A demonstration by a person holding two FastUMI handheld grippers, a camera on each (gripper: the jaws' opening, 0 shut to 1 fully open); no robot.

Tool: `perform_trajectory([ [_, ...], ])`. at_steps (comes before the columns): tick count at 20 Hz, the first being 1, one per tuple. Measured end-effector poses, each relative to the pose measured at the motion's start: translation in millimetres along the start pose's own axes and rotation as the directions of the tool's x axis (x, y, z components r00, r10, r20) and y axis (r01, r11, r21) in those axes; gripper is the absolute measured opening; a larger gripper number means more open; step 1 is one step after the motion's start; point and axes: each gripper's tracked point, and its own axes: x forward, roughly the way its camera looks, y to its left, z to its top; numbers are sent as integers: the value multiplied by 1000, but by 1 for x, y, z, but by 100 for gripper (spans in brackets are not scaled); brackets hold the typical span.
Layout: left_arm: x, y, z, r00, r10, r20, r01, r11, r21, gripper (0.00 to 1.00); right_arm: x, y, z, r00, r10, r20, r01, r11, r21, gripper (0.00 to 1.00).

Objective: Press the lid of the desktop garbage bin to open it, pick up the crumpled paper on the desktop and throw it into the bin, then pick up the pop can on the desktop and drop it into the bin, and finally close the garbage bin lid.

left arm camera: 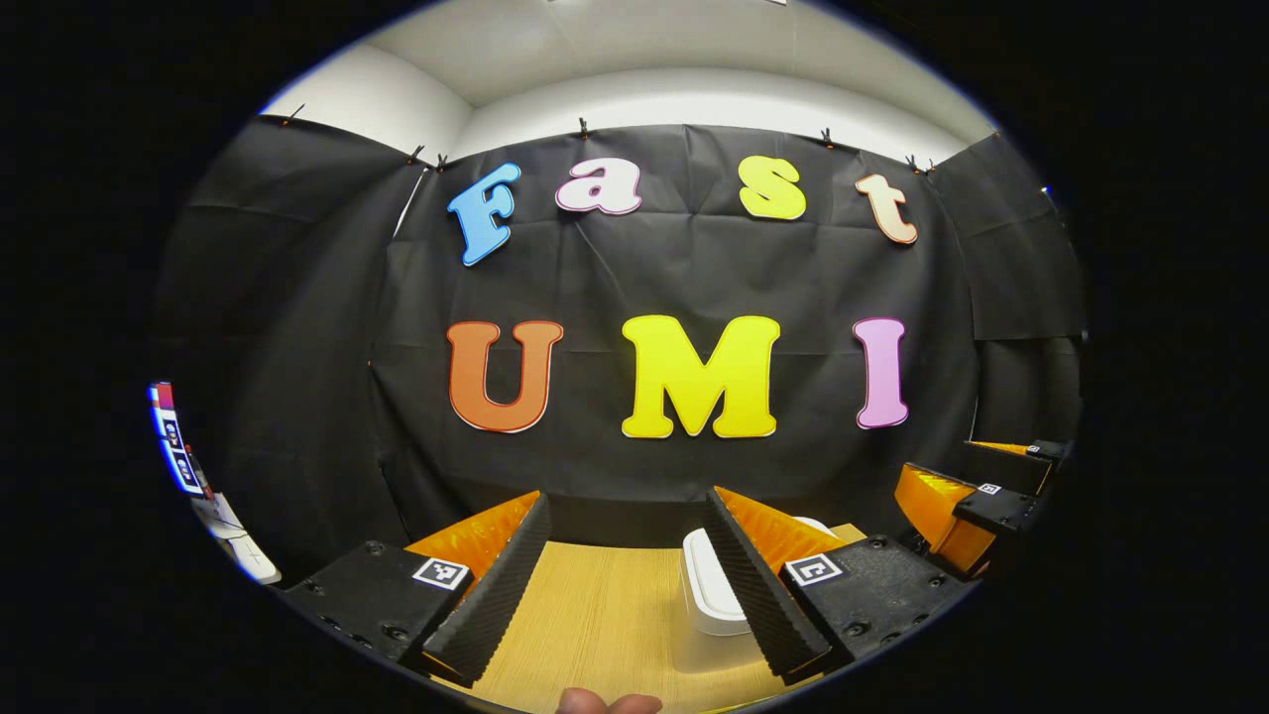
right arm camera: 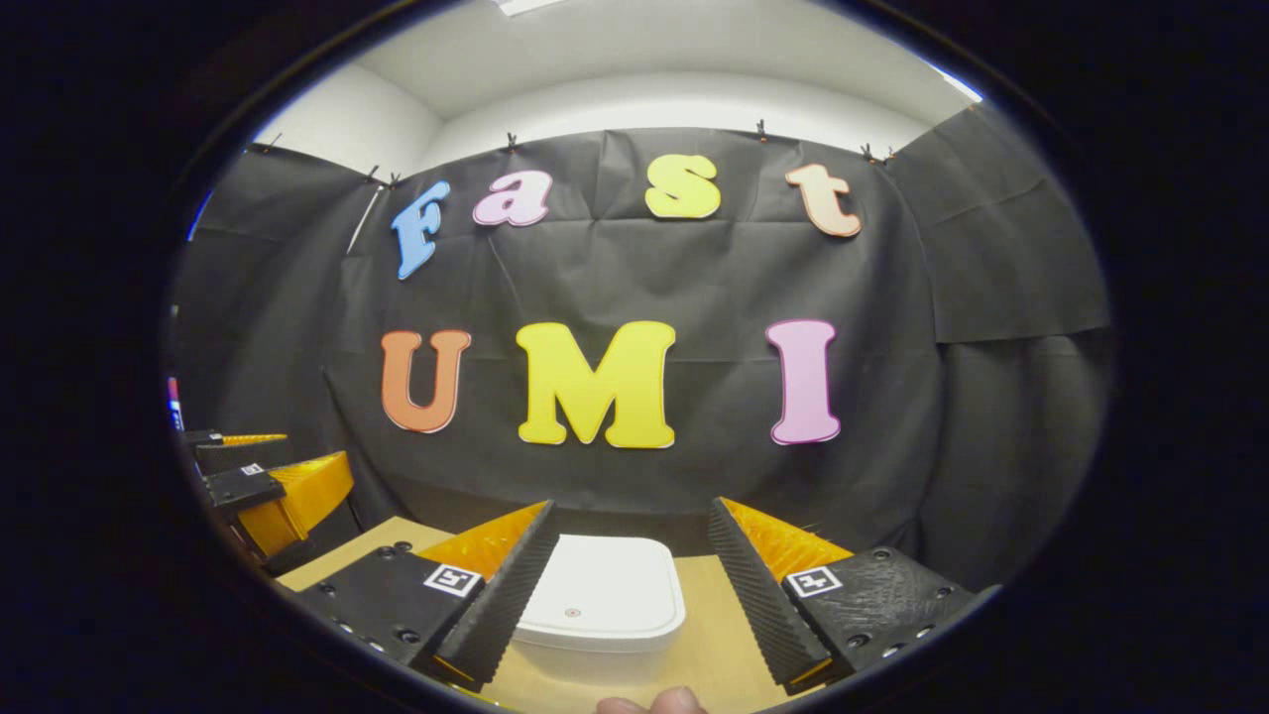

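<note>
You hold the right gripper (right arm camera: 630,585), fingers apart, above the closed white plastic square-lidded bin (right arm camera: 600,600), ready to press, with the left gripper (left arm camera: 625,585) likewise spread.

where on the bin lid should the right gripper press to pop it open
Judging from the right gripper view, the white bin sits straight ahead between the open right gripper fingers, lid shut and flat. Come down from above with one fingertip on the small mark near the lid's front edge; it is probably the push latch.

Left gripper (left arm camera: 625,570) and right gripper (right arm camera: 630,575) — jaws spread (nothing held) — side by side.
</note>
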Motion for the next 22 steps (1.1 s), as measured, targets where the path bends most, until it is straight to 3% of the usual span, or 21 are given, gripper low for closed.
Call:
perform_trajectory([
  [22,-9,6,7,1000,16,12,-16,1000,14,99,-4,15,1,1000,27,5,-27,1000,3,95],
])
